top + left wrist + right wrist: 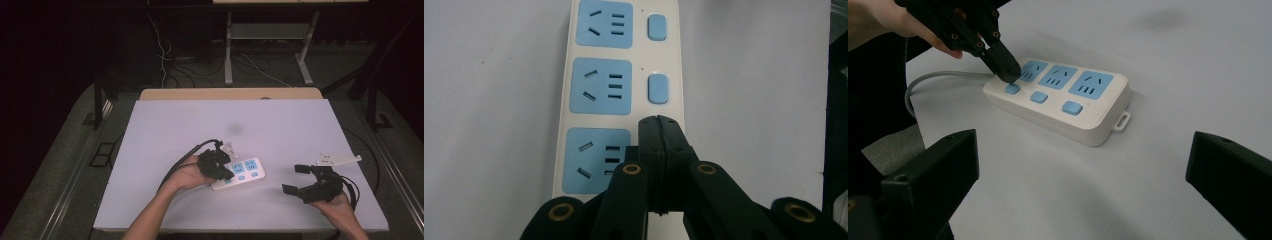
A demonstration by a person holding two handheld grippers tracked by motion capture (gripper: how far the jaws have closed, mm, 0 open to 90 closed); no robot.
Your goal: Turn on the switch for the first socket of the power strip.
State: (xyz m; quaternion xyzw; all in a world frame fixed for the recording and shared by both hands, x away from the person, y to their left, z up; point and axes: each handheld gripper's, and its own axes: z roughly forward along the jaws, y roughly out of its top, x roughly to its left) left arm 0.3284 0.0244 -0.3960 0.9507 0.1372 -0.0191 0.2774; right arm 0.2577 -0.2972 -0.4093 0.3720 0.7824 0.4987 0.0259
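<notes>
Power strip [239,174] lies flat on the white table [280,125], a bit left of centre toward the near edge. In the high view its long axis runs from about 8 o'clock to 2 o'clock: cord end at 8, free end at 2. Sockets face up, three blue sockets [600,86] in a row along the axis, one blue switch [657,89] beside each, on the side nearer the person. Grey cord [928,80] leaves the 8 o'clock end; in the right gripper view it curves off toward the table edge. A small mounting tab [1122,120] sticks out at the free end. Left gripper [227,175] is over the cord end, jaws fully closed with nothing between them, tips pointing down at the switch nearest the cord [1012,89]; contact looks likely but I can't confirm it. Right gripper [296,179] sits at 4 o'clock from the strip, well apart, jaws wide open and empty, aimed at the strip's switch side.
</notes>
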